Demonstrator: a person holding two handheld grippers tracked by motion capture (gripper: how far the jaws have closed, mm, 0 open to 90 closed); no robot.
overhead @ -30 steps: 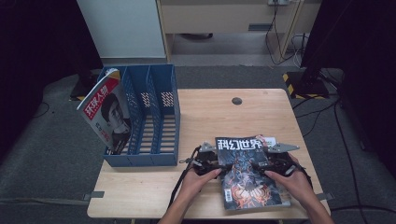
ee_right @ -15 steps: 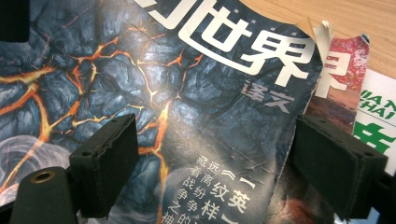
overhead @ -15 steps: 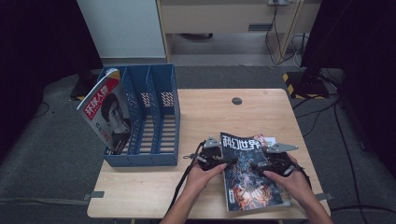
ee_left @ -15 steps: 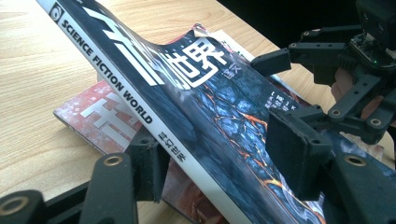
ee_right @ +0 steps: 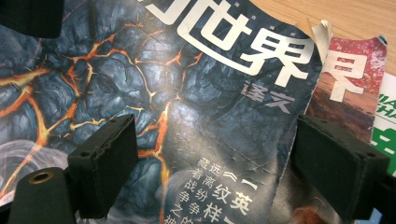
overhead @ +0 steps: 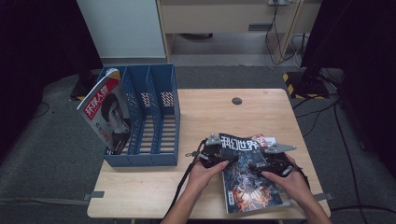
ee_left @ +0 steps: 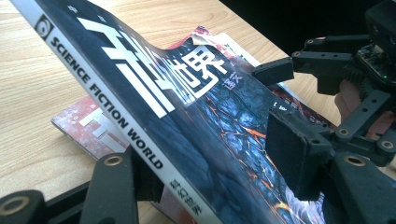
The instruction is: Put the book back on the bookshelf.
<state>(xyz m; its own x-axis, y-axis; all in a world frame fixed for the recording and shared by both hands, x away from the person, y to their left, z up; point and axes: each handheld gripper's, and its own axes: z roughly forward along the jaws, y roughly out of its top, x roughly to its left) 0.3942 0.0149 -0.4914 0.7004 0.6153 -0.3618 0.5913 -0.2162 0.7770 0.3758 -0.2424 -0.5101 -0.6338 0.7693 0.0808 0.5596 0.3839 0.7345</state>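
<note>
The dark magazine (overhead: 250, 175) lies on the desk (overhead: 261, 116) atop a red magazine (ee_left: 86, 123), its spine edge lifted between the fingers of the left gripper (ee_left: 210, 163), which clench on it. The right gripper (ee_right: 224, 168) hovers over the cover, fingers spread apart, one over its right edge. Well to the left of both grippers stands a blue file rack (overhead: 149, 121).

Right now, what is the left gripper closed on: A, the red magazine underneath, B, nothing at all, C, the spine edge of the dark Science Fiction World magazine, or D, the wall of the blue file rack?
C: in the left gripper view the left gripper has one jaw under and one over the spine edge of the dark magazine, lifting that edge off the red magazine.
</note>
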